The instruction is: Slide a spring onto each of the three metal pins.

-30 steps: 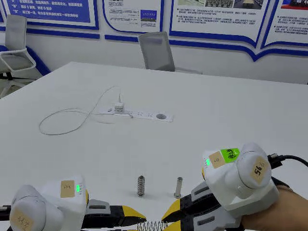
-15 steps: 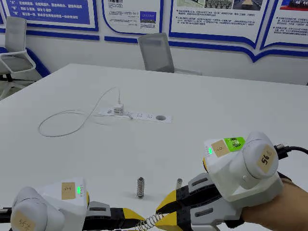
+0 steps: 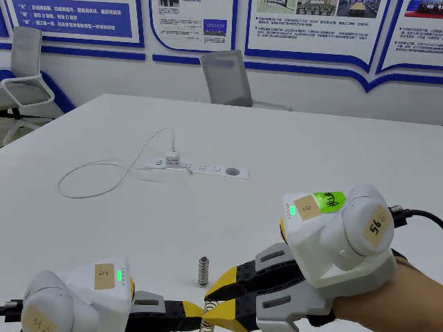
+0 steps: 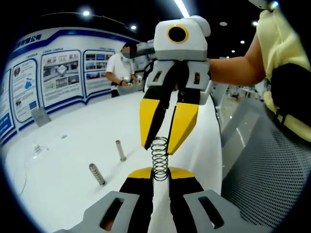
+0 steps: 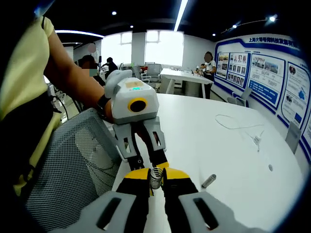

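Left gripper [image 4: 156, 174] pinching one end of spring [image 4: 159, 156], right gripper [image 5: 154, 175] pinching the other

My right gripper [image 3: 211, 302] has a white body, black jaws with yellow tips and a bright green label; my left gripper [image 3: 196, 309] is the same white, black and yellow, with a small green light. Between their tips the spring [image 4: 159, 158] is silvery. Beyond them the pin [image 4: 119, 150] is grey, the table [image 3: 277, 173] white, the boards [image 3: 69, 17] blue and white

One spring [image 4: 159, 158] aloft; upright sprung pin [image 4: 97, 174] beside bare pin [image 4: 120, 150].
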### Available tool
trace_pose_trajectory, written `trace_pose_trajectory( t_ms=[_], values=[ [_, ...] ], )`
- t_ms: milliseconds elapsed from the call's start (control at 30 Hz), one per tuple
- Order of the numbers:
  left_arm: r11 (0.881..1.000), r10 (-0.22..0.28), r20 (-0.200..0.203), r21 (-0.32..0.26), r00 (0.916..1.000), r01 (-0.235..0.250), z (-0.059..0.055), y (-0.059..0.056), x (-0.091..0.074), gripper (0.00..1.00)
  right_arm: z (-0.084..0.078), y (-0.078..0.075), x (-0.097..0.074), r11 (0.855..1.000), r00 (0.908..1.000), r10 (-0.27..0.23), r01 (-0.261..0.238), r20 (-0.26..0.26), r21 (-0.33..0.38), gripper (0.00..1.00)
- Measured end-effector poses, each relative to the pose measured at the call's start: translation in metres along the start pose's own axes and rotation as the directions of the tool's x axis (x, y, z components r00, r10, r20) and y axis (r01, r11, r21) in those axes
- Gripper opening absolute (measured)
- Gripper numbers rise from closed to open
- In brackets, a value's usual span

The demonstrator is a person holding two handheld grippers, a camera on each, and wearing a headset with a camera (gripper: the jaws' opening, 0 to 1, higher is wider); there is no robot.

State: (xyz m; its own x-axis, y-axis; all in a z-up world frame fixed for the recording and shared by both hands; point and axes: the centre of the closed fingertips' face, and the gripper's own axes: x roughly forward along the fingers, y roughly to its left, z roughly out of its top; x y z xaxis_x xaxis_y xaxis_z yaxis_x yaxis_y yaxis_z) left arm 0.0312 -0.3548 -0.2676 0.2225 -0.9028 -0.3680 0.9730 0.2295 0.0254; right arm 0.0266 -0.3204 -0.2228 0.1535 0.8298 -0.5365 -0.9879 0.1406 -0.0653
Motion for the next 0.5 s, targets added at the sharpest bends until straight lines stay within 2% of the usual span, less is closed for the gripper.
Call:
trace_pose_trajectory(
  t_ms=[500],
  values=[
    [1.0, 0.013, 0.019, -0.028, 0.9997, -0.013, 0.0003, 0.0045, -0.002, 0.11, -0.0028, -0.0046, 0.0014, 0.999, 0.9998, -0.018, 0.018, -0.002, 0.032, 0.15]
  ],
)
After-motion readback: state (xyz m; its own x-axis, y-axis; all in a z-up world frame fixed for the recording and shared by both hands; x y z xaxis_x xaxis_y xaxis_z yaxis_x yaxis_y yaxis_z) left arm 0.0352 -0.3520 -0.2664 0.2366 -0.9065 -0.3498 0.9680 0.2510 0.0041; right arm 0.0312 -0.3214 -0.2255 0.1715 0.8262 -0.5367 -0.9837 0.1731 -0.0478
